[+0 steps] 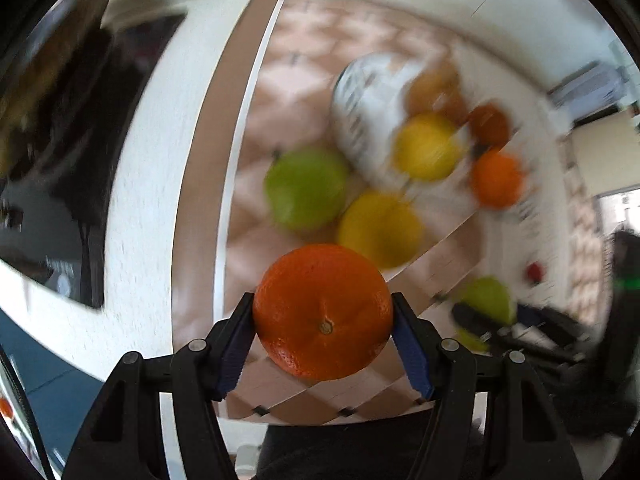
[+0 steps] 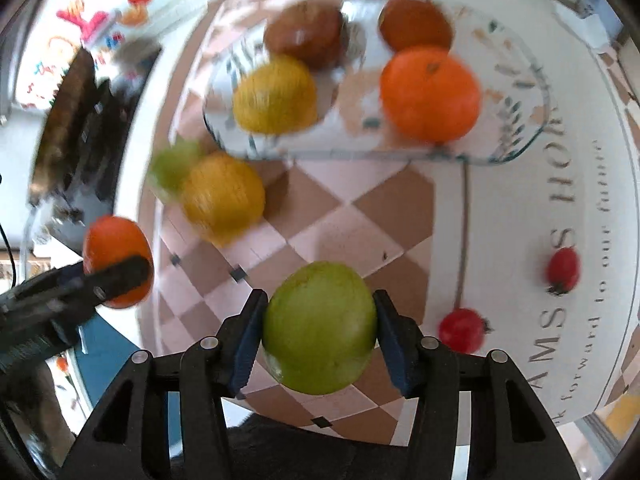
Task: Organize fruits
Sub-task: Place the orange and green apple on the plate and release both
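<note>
both grippers, left gripper point(image 1: 323, 346) and right gripper point(image 2: 319, 338), are matte black plastic. ribbed blue pads line the fingers point(image 1: 234, 350). silver screws dot the linkage arms.

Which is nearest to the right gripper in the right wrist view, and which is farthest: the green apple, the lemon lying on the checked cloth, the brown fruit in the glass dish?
1. Green apple: held between the jaws of the right gripper.
2. Lemon: on the checked cloth, ahead and left.
3. Brown fruit: in the glass dish, at its far side.

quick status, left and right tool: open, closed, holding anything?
Left tool: closed on an orange.
Right tool: closed on a green apple.
</note>
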